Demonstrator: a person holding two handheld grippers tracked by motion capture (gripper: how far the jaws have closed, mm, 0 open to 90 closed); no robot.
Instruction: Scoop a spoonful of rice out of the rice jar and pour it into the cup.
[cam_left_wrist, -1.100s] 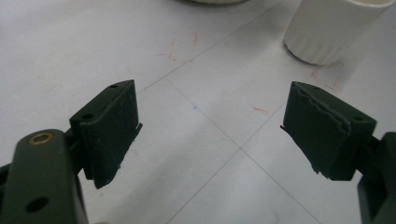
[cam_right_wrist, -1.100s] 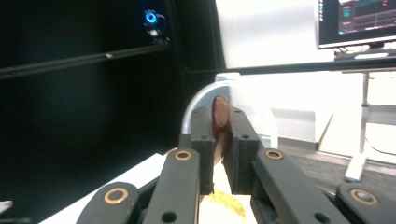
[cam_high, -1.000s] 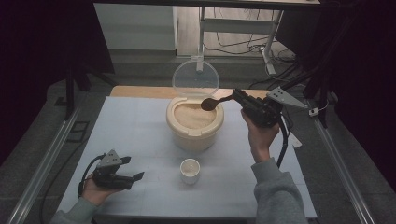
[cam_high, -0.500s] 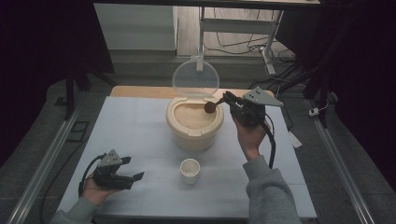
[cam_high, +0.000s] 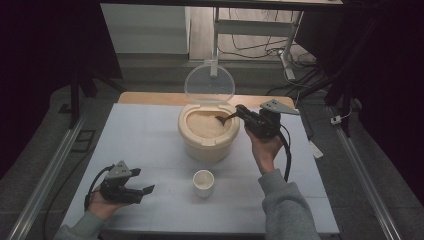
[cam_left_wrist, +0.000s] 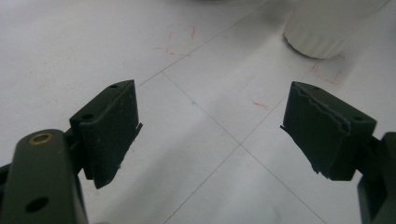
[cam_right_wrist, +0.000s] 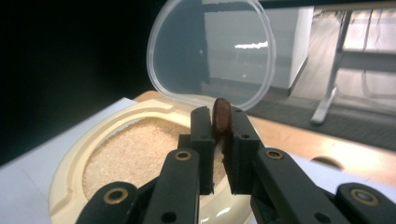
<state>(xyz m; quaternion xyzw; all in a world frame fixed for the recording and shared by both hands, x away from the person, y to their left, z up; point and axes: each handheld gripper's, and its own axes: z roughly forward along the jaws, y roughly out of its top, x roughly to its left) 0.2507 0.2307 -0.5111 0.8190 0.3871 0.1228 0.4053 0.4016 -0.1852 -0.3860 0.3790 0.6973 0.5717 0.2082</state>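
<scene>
A cream container (cam_high: 207, 145) stands mid-table with its clear lid (cam_high: 209, 83) hinged up, full of pale grain (cam_high: 202, 125). My right gripper (cam_high: 240, 111) is shut on the handle of a dark brown spoon (cam_high: 221, 119), whose bowl dips onto the grain at the right side. In the right gripper view the spoon's handle (cam_right_wrist: 222, 116) is pinched between the jaws of my right gripper (cam_right_wrist: 219, 130), above the grain (cam_right_wrist: 135, 154). A small white cup (cam_high: 203, 182) stands in front of the container. My left gripper (cam_high: 145, 192) rests open on the table at the front left.
The white table surface (cam_high: 150, 145) has thin grid lines and red marks. In the left gripper view the open left gripper (cam_left_wrist: 210, 130) faces bare table, with the cup's base (cam_left_wrist: 327, 28) at the upper right. A desk frame and cables stand beyond the far edge.
My right gripper has moved left and down with the spoon, bringing its bowl from above the container's right rim onto the grain. The left gripper has stayed put.
</scene>
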